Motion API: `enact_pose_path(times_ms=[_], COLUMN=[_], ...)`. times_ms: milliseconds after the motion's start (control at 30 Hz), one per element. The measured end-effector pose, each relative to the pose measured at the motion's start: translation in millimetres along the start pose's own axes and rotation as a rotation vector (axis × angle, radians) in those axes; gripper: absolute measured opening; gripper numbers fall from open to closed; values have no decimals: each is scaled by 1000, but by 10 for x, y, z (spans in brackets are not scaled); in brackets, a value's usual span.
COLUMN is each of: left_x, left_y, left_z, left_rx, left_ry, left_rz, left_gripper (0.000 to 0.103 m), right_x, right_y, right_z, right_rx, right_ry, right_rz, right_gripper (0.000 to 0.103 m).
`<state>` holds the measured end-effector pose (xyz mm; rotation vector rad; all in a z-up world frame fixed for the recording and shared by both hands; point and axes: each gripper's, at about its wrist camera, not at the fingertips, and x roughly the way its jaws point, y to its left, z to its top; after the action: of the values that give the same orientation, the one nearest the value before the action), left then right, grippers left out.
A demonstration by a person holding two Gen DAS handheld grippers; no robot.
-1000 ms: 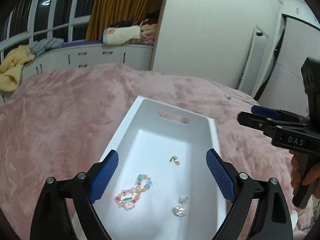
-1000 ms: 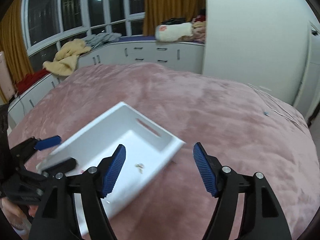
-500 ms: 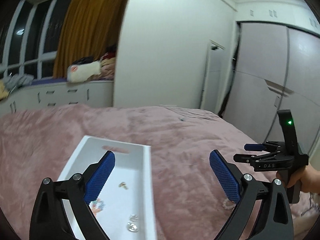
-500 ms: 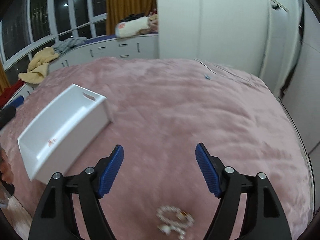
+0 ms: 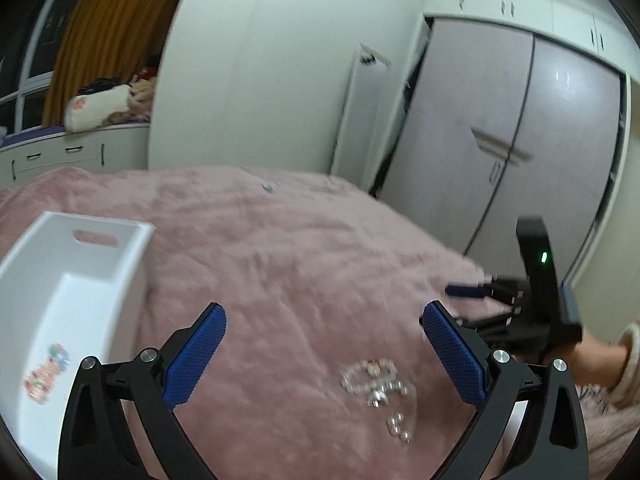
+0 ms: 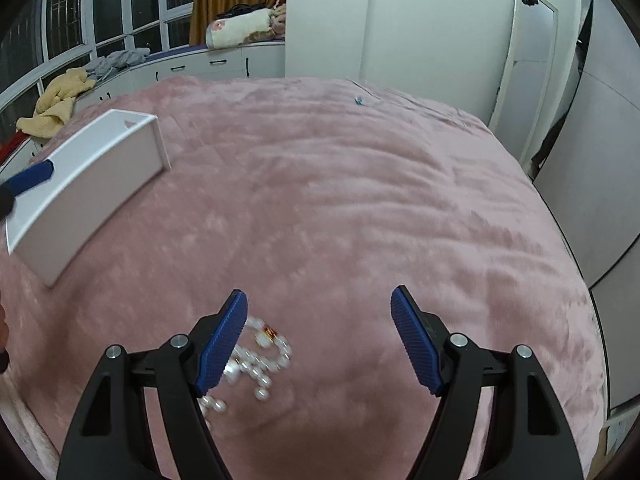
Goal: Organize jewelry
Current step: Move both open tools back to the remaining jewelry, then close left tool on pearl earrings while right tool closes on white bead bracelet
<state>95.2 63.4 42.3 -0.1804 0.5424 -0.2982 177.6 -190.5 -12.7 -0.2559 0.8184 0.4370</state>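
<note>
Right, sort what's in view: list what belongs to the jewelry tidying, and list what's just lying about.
Belongs to the job:
- white pearl bead bracelet on the pink plush bedspread
- white rectangular plastic tray
- colourful bead bracelet inside the tray

Just lying about:
- yellow crumpled towel on the window ledge
- white rolled blanket
- grey clothes

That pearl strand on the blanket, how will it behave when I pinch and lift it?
The pearl strand lies in loose loops, so it will probably dangle limply from one pinch. The smooth round beads may slip between pads. On the plush blanket it should hardly roll, though beads could sink into the pile.
</note>
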Motion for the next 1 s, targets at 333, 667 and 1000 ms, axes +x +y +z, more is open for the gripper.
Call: enact_pose_path(times_ms=[333,667,1000], left_x=[625,857,1041], left_y=[-363,-591,-671], left_z=[-625,-912,-1130], left_rx=[48,145,244], left_ry=[207,306,371], left_rz=[9,-37,-15], left_gripper=[100,100,99], right_x=[313,591,788], right_y=[-141,-7,136], right_z=[-352,-414,-417], right_rx=[29,-21,-79], right_ry=[43,72,116], right_rz=[11,31,13], right_gripper=[73,70,65])
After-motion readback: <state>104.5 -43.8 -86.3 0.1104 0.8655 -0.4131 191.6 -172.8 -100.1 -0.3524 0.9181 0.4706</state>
